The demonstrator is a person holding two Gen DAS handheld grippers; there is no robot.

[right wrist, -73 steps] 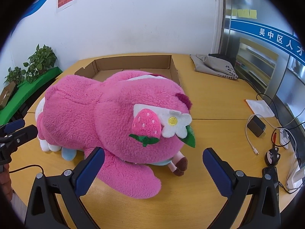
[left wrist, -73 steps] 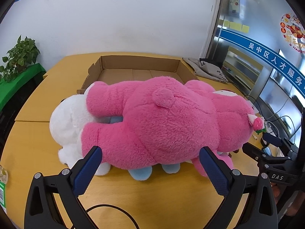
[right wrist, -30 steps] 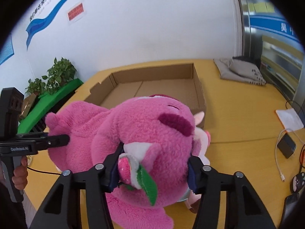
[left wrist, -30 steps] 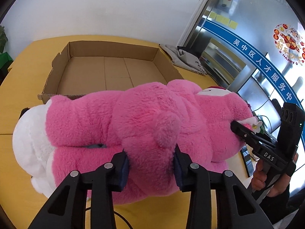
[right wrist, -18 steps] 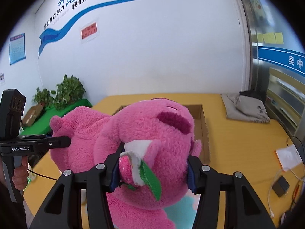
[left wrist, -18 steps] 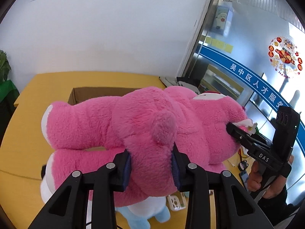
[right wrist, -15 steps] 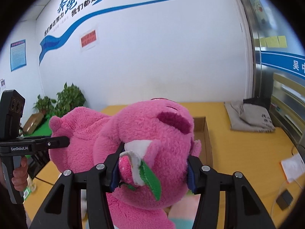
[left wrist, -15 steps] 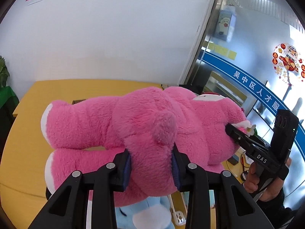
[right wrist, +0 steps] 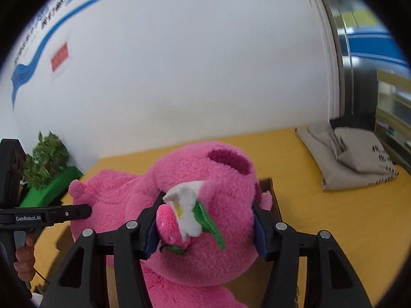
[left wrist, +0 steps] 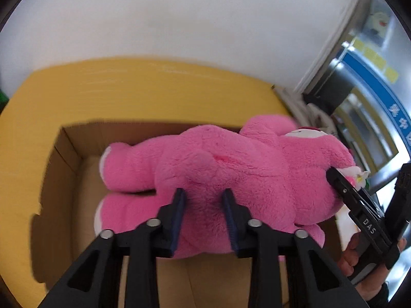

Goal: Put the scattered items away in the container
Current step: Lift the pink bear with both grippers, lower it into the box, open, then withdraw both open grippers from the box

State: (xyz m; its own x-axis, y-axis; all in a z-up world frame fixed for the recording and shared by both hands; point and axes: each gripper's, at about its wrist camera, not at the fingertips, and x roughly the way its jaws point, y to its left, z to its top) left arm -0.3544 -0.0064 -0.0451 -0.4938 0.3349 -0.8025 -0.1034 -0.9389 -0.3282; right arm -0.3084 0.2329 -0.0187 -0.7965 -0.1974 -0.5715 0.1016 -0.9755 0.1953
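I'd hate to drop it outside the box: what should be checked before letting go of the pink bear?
1. Left gripper on pink bear's body: ok, jaws closing on plush.
2. Right gripper on the head: ok for now, jaws opening.
3. Bear over cardboard box: ok for the legs.
4. Head end inside box: cannot tell.
5. Box floor beneath clear: cannot tell, mostly hidden.

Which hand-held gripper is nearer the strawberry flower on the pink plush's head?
Right. The right hand-held gripper clamps the plush's head around the strawberry flower, jaws opening. The left hand-held gripper is pinching the body, further from it.
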